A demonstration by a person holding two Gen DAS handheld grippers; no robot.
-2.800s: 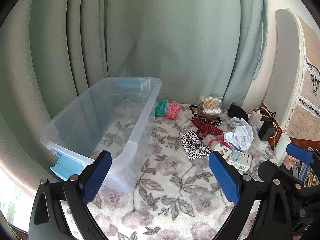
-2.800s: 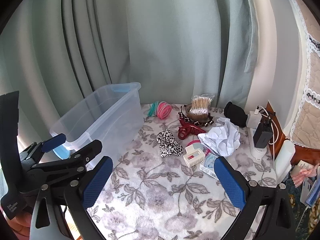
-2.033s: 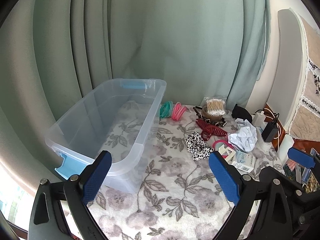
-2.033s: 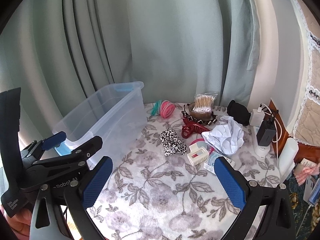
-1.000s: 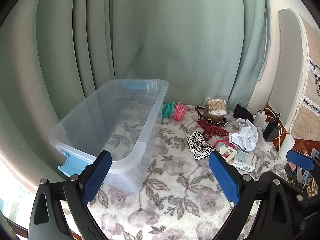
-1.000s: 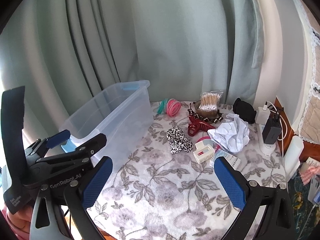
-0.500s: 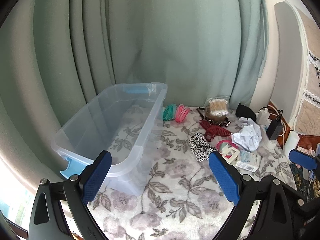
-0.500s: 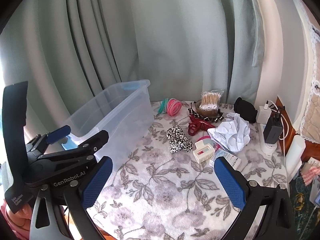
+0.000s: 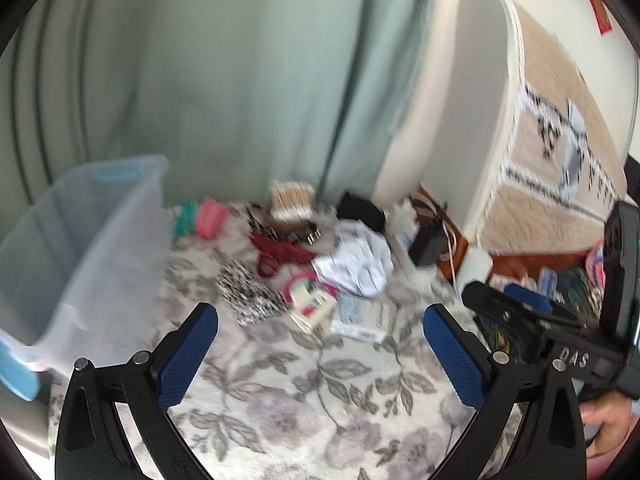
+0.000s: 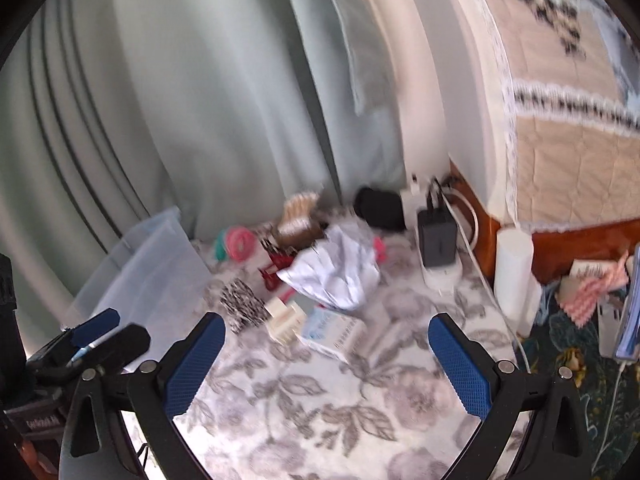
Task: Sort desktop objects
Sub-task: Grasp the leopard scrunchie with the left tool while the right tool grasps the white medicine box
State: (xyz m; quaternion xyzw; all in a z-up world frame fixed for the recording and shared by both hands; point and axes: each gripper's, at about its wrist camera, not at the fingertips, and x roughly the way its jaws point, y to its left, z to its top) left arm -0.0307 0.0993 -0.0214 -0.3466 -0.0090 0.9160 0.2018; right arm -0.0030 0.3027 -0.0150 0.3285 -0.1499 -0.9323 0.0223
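Both views motion-blurred. Left hand-held gripper (image 9: 320, 344) jaws spread wide, nothing between them, hovering over the floral-cloth worktop (image 9: 304, 408); right hand-held gripper (image 10: 326, 354) likewise wide open and empty, above the near side of the clutter. Nothing sorted yet by the look of it: clear plastic bin (image 9: 76, 252) sits at the left edge with no items visible inside. Clutter is bunched mid-worktop, well apart from both grippers' pads: leopard-print scrunchie (image 9: 250, 294) nearest the bin, cream hair clip (image 9: 310, 308) just beside it, small blue-white packet (image 9: 358, 316) to its right, crumpled white paper (image 10: 334, 268) behind, red claw clip (image 9: 278, 254), pink and teal hair ties (image 9: 202, 218) at the back by the curtain, cotton swabs pack (image 9: 290, 198), a black pouch-like item (image 10: 380, 208), can't tell more. Charger with cable (image 10: 438, 238) and white cylinder (image 10: 514, 270) on the right side. Risks, judged: items touch or overlap, so closing on the cream clip could drag the packet or the pink item under it; the soft scrunchie may slip out of a shallow pinch; crumpled paper hides what's beneath; a right-side reach could snag the charger cable or tip the white cylinder. The two grippers are near each other, so crossing toward the bin could knock them together.
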